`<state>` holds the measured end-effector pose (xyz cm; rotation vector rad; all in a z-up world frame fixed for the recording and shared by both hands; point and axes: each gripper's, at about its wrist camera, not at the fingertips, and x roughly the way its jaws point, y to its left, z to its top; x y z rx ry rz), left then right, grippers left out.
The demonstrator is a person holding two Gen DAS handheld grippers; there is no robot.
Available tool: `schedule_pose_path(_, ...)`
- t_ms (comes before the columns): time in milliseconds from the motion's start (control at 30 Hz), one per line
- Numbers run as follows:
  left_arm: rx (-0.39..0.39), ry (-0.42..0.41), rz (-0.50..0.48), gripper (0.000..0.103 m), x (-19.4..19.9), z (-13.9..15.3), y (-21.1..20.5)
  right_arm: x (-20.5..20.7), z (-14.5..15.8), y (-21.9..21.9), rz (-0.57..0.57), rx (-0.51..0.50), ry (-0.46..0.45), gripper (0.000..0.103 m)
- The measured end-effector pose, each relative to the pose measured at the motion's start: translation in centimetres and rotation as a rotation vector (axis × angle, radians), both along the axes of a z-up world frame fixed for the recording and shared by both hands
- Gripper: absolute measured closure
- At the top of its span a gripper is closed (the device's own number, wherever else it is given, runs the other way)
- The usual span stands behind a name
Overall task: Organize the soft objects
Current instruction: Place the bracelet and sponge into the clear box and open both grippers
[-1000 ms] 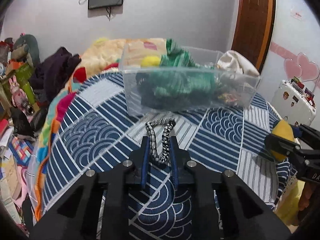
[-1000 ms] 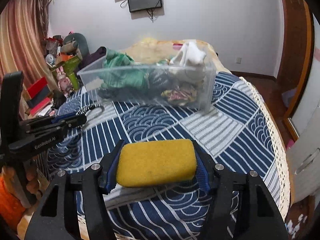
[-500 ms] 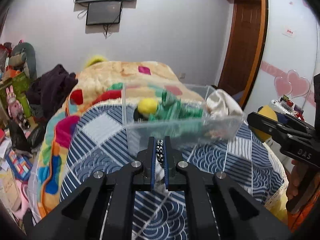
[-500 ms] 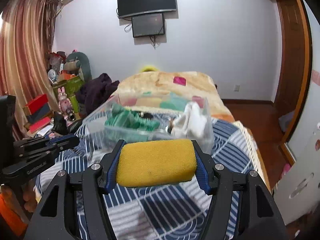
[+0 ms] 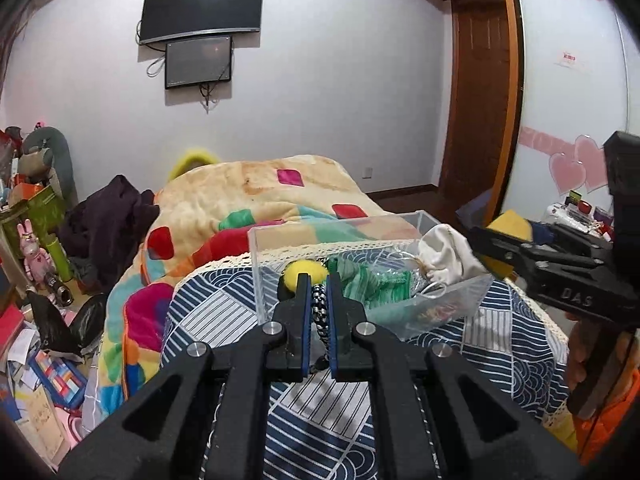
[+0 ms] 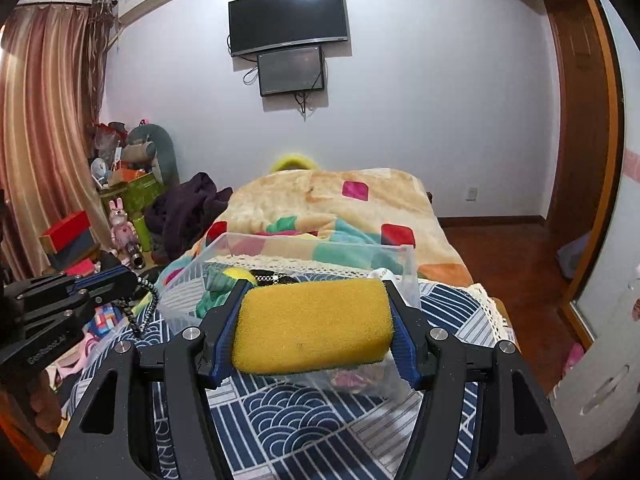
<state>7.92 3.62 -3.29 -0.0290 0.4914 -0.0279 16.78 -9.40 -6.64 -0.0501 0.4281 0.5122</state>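
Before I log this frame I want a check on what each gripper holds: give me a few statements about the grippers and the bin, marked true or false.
1. The right gripper is shut on a yellow sponge. True.
2. The left gripper is open with nothing in it. False: its jaws are shut on a black-and-white braided cord, which hangs from them in the right wrist view.
3. The clear plastic bin sits on the blue patterned bedspread. True.
4. The bin holds nothing. False: a green cloth, a white pouch and a yellow ball lie in it.
5. The sponge is already inside the bin. False: it is in the right gripper, short of the bin.
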Motion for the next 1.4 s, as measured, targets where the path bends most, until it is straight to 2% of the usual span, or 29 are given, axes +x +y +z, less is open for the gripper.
schedule_pose_path(367,-0.025,0.001,-0.032,0.097,3.3,1.8,0.5,2.8,0.2,1.2,-0.004,-0.019,0.025,0.043)
schedule_pose_path(567,-0.045,0.022,-0.031,0.097,6.2,1.4,0.7,4.8,-0.5,2.4,0.003,-0.041,0.062,0.043)
schedule_pose_path(767,-0.114,0.109,-0.032,0.097,9.6,-1.2,1.7,6.0,-2.2,3.4,0.024,-0.054,0.134,0.043)
schedule_pose_path(1000,-0.083,0.214,0.0,0.097,11.6,-4.5,2.3,6.1,-3.6,4.0,0.029,-0.111,0.167,0.042)
schedule_pose_path(1100,-0.096,0.235,-0.002,0.097,11.5,-5.0,2.5,5.7,-3.6,4.0,0.029,-0.126,0.159,0.042)
schedule_pose_path(1200,-0.121,0.238,-0.024,0.092,10.9,-5.0,2.6,5.4,-3.5,3.8,0.038,-0.13,0.161,0.036)
schedule_pose_path(1400,-0.098,0.183,-0.028,0.073,8.8,-3.5,2.5,5.1,-2.7,3.4,0.036,-0.124,0.14,0.029)
